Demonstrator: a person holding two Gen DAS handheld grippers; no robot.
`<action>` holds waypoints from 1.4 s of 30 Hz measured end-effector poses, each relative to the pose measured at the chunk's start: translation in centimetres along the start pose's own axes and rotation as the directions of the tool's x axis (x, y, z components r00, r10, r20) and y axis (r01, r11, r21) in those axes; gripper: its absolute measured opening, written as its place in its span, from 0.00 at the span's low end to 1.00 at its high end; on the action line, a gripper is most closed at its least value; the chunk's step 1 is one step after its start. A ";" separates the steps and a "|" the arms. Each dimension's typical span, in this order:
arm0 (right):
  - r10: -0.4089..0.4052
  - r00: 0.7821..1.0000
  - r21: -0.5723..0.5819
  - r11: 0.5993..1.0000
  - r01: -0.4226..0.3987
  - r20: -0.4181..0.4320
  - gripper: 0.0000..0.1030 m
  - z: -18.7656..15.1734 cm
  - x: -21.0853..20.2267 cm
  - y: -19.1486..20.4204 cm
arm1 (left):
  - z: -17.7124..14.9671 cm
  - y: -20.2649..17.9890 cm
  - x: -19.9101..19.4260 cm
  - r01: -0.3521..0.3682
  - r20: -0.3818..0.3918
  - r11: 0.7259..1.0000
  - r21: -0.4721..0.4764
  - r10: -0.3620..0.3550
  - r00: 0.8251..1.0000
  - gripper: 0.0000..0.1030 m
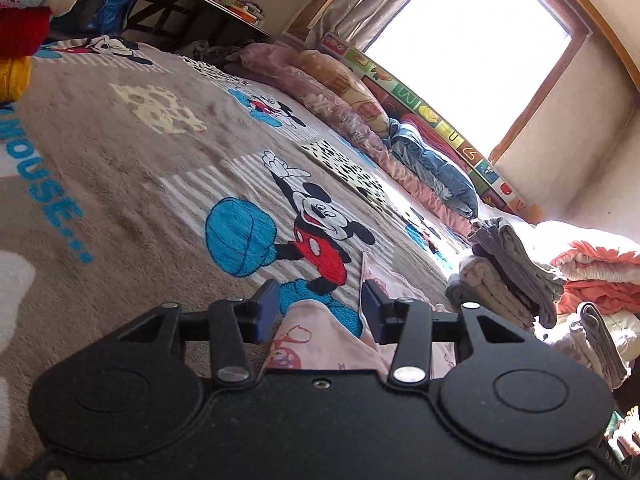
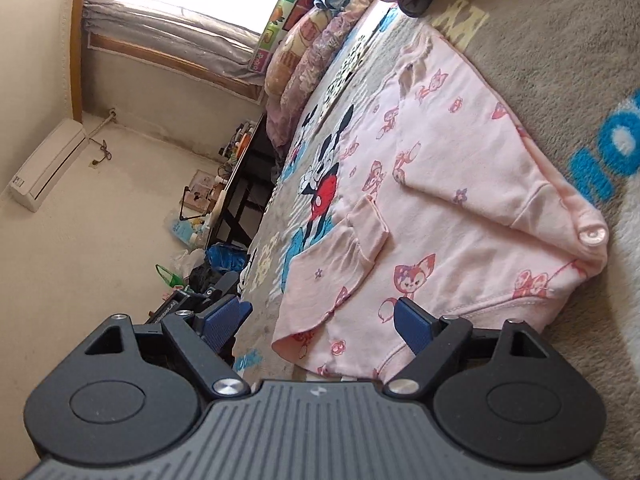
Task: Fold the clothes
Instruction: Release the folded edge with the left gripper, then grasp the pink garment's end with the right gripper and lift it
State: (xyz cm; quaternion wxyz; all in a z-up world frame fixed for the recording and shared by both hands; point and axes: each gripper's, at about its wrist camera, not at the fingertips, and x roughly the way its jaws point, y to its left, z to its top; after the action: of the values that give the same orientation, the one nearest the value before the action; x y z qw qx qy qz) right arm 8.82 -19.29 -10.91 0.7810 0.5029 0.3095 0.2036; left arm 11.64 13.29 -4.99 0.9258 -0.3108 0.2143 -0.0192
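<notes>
Left gripper (image 1: 320, 304), jaws apart, sits low over the near edge of the pink garment (image 1: 320, 344); cloth lies between the blue pads (image 1: 269, 312) but is not pinched. Right gripper (image 2: 320, 320), jaws likewise wide apart, straddles the near hem of the same garment (image 2: 440, 200), holding nothing. The garment lies spread on the blanket (image 1: 120, 184), one sleeve (image 2: 366, 226) turned in across the body and a snap corner (image 2: 591, 235) doubled over at right, which suggests a fold partly made. Both grippers flank one edge, a stance that would suit lifting it evenly. A stack of folded clothes (image 1: 508, 276) stands far right near the window, plausibly where finished pieces go.
</notes>
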 end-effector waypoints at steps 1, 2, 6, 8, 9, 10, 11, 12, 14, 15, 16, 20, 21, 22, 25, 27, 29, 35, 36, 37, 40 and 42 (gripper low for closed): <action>-0.025 1.000 0.013 1.000 0.025 0.007 0.82 0.2 0.8 0.3 | 0.2 0.4 -0.1 0.002 0.000 1.000 -0.015 -0.002 1.000 0.43; -0.050 0.999 0.027 0.998 0.049 0.013 0.82 0.4 1.7 0.6 | 0.4 0.9 -0.1 0.005 0.002 0.999 -0.033 -0.005 1.000 0.43; -0.152 0.988 0.025 0.988 0.152 0.022 0.78 1.1 4.5 1.5 | 0.9 1.8 -0.2 0.017 0.008 0.997 -0.073 -0.017 1.000 0.43; -0.183 0.982 0.025 0.983 0.182 0.035 0.75 1.3 5.4 1.5 | 1.0 2.1 -0.2 0.020 0.007 0.996 -0.083 -0.019 1.000 0.43; -0.195 0.980 0.026 0.981 0.194 0.043 0.72 1.4 5.7 1.4 | 1.1 2.2 -0.2 0.021 0.006 0.996 -0.088 -0.020 1.000 0.43; -0.205 0.977 0.025 0.979 0.204 0.053 0.69 1.4 5.9 1.4 | 1.2 2.4 -0.2 0.022 0.006 0.995 -0.093 -0.022 1.000 0.43; -0.210 0.976 0.027 0.978 0.209 0.063 0.68 1.4 6.1 1.3 | 1.2 2.5 -0.2 0.023 0.006 0.995 -0.098 -0.023 1.000 0.43; -0.215 0.974 0.028 0.976 0.214 0.073 0.66 1.4 6.3 1.2 | 1.3 2.7 -0.2 0.025 0.005 0.994 -0.103 -0.024 1.000 0.43; -0.221 0.971 0.023 0.975 0.220 0.091 0.64 1.2 6.7 1.2 | 1.4 2.9 -0.2 0.027 0.004 0.993 -0.113 -0.027 1.000 0.43; -0.223 0.970 0.018 0.975 0.222 0.099 0.63 1.2 6.9 1.3 | 1.5 3.1 -0.2 0.028 0.004 0.993 -0.118 -0.028 1.000 0.43; -0.226 0.968 0.008 0.974 0.226 0.106 0.62 1.2 7.0 1.3 | 1.5 3.2 -0.2 0.029 0.003 0.992 -0.122 -0.029 1.000 0.43; -0.238 0.960 -0.006 0.970 0.242 0.149 0.52 1.0 7.4 1.1 | 1.8 3.8 -0.1 0.034 0.002 0.989 -0.142 -0.034 0.999 0.43; -0.246 0.956 -0.003 0.968 0.250 0.161 0.47 0.8 7.4 1.0 | 1.8 3.9 -0.1 0.033 0.000 0.988 -0.149 -0.034 0.999 0.43; -0.250 0.953 -0.002 0.967 0.254 0.169 0.46 0.7 7.5 1.0 | 1.8 4.2 0.0 0.029 -0.004 0.987 -0.158 -0.030 1.000 0.43; -0.255 0.952 -0.045 0.963 0.266 0.170 0.34 0.6 7.9 1.5 | 1.7 4.3 0.2 0.024 -0.015 0.986 -0.167 -0.027 1.000 0.44; -0.250 0.954 -0.080 0.961 0.266 0.164 0.18 0.6 8.0 2.0 | 1.6 4.2 0.3 0.026 -0.022 0.986 -0.165 -0.030 0.999 0.46; -0.240 0.958 -0.111 0.960 0.258 0.157 0.08 0.6 8.1 2.5 | 1.5 4.0 0.4 0.030 -0.029 0.987 -0.158 -0.036 0.999 0.47; -0.167 0.969 -0.140 0.971 0.193 0.180 0.06 2.6 6.4 4.7 | 1.1 3.3 0.6 0.047 -0.055 0.991 -0.128 -0.054 0.997 0.49; -0.156 0.969 -0.140 0.973 0.184 0.191 0.06 3.2 5.9 5.0 | 1.0 3.1 0.6 0.053 -0.061 0.992 -0.118 -0.060 0.996 0.49; -0.145 0.969 -0.141 0.974 0.175 0.201 0.06 3.9 5.3 5.4 | 0.9 2.9 0.6 0.063 -0.070 0.992 -0.106 -0.070 0.995 0.50; -0.129 0.964 -0.156 0.973 0.168 0.232 0.06 6.0 3.6 6.1 | 0.3 2.1 0.5 0.084 -0.096 0.995 -0.057 -0.089 0.991 0.51; -0.126 0.959 -0.168 0.971 0.172 0.256 0.06 7.5 2.3 6.4 | -0.2 1.5 0.6 0.097 -0.116 0.995 -0.021 -0.099 0.988 0.51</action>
State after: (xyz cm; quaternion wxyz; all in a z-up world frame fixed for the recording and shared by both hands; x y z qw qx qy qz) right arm 15.63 -20.19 -3.44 0.8703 0.4228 0.2280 0.1092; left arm 11.94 14.30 -6.22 0.9072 -0.3265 0.2526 -0.0812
